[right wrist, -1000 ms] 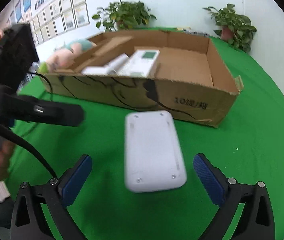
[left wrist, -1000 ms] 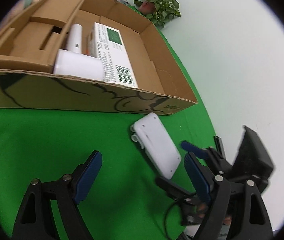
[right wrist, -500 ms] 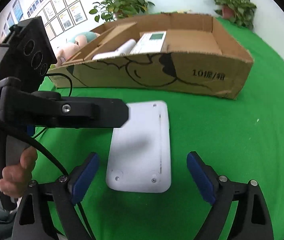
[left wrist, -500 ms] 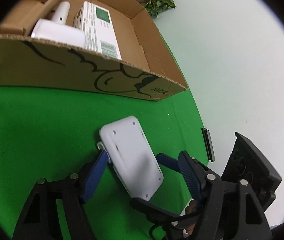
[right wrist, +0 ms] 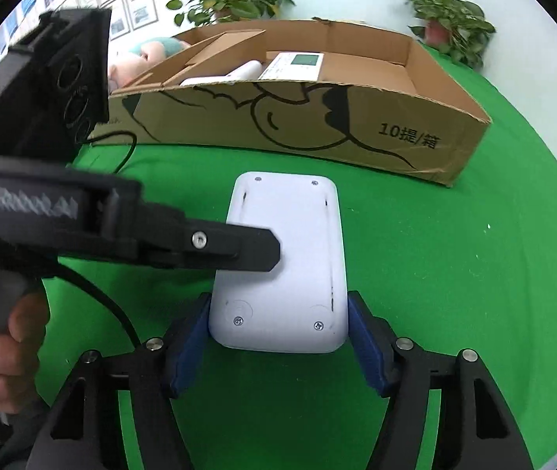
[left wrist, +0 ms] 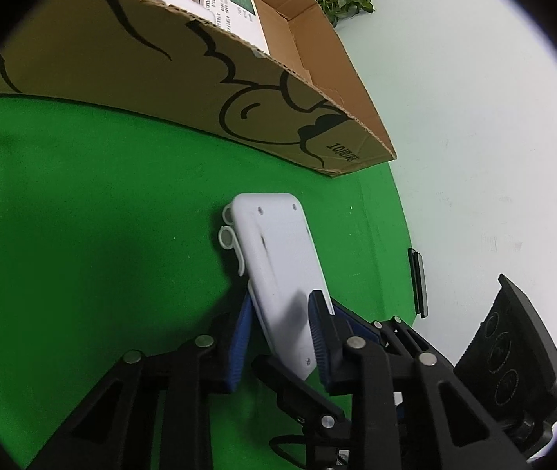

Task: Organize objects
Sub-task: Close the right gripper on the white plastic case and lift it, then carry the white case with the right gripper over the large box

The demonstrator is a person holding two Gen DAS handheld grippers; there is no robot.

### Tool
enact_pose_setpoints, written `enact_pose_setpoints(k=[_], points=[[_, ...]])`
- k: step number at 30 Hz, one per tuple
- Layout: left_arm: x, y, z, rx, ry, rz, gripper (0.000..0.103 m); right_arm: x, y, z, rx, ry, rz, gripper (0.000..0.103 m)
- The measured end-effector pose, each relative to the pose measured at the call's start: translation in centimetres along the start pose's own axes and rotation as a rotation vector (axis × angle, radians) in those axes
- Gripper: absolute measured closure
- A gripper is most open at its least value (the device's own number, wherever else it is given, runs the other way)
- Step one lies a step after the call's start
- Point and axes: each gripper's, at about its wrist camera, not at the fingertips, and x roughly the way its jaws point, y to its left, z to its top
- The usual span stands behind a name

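- The white device (right wrist: 284, 262), a flat rounded slab with small screws at its corners, lies at frame centre on the green table (right wrist: 454, 274).
- The left hand-held gripper (left wrist: 278, 337) has just been closing and clasps its edge.
- The right hand-held gripper (right wrist: 278, 337) has just been closing; its blue pads grasp the near end.
- A cardboard box (right wrist: 357, 125) stands behind.

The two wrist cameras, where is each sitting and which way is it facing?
Left wrist: on the left hand-held gripper, angled down at the white device; both its fingers show.
Right wrist: on the right hand-held gripper, facing the box; a hand shows.
Shared: device, box, green cloth.
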Motion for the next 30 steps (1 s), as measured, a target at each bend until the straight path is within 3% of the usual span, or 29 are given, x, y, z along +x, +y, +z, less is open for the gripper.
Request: enact_pose_setpoints(k=[10, 23, 30], points=[[-0.5, -1.5, -0.3, 0.029, -0.017, 0.009, 0.078, -1.9, 0.6, -0.9, 0.03, -0.043, -0.038, 0.04], [-8.8, -7.9, 0.8, 0.186, -0.242, 0.046, 0.078, -9.3, 4.2, 3.0, -0.052, -0.289, -0.06, 0.04], [-12.8, -9.6, 4.8, 0.229, -0.315, 0.059, 0.078, -12.1, 6.5, 5.3, -0.099, -0.356, -0.052, 0.04]])
